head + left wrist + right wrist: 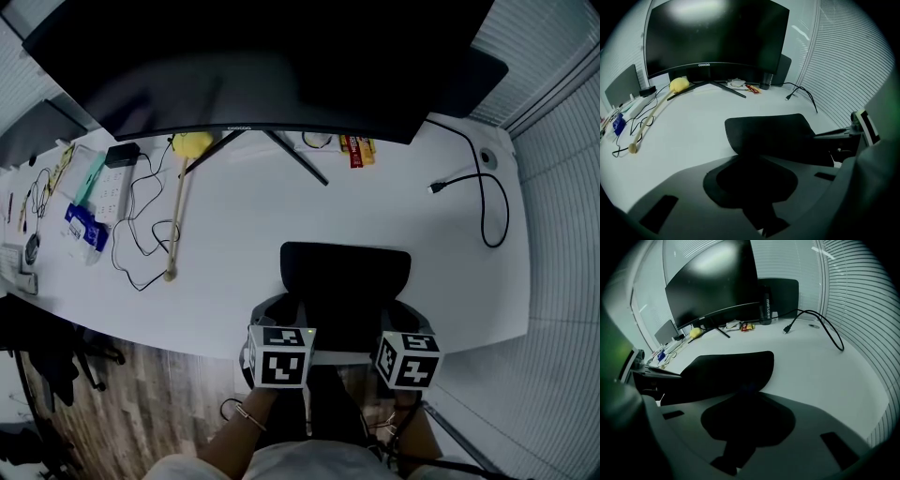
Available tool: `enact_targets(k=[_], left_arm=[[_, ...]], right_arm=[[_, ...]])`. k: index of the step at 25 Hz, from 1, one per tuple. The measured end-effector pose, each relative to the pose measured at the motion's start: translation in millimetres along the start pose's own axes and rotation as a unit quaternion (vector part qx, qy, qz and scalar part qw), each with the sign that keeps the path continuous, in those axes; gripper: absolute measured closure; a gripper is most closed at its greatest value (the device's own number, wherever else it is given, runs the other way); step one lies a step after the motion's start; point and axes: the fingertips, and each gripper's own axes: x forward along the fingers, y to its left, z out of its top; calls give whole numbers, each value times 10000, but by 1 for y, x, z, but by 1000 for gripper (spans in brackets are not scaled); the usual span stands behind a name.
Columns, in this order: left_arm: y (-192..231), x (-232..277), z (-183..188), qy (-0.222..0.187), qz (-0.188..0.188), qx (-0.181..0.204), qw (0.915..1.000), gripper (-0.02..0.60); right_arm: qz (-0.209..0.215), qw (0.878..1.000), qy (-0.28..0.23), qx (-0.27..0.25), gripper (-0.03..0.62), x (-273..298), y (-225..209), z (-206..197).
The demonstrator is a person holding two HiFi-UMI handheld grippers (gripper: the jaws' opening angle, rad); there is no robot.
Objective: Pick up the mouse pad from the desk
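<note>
A black mouse pad lies at the near edge of the white desk, its near side reaching the desk's front edge. My left gripper is at the pad's near left corner and my right gripper at its near right corner. In the left gripper view the mouse pad runs in under the grey upper jaw of the left gripper. The right gripper view shows the same: the mouse pad passes into the right gripper. Both sets of jaws look closed on the pad's near edge.
A large dark monitor stands at the back on a splayed foot. A yellow duster on a wooden stick, thin cables and a blue-labelled pack lie at the left. A black cable loops at the right. Wooden floor lies below the desk edge.
</note>
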Motion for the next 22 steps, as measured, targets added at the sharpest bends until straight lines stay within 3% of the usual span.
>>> enact_targets(k=[10,22], left_arm=[[-2,-3,2,-110,-170,2,9998,529],[-7,-19,19,-546,-240,-12,9982,535]], right_arm=[[273,9992,-126,252,531,-2,2,2],[494,9969,-540,282,533,-19,11,22]])
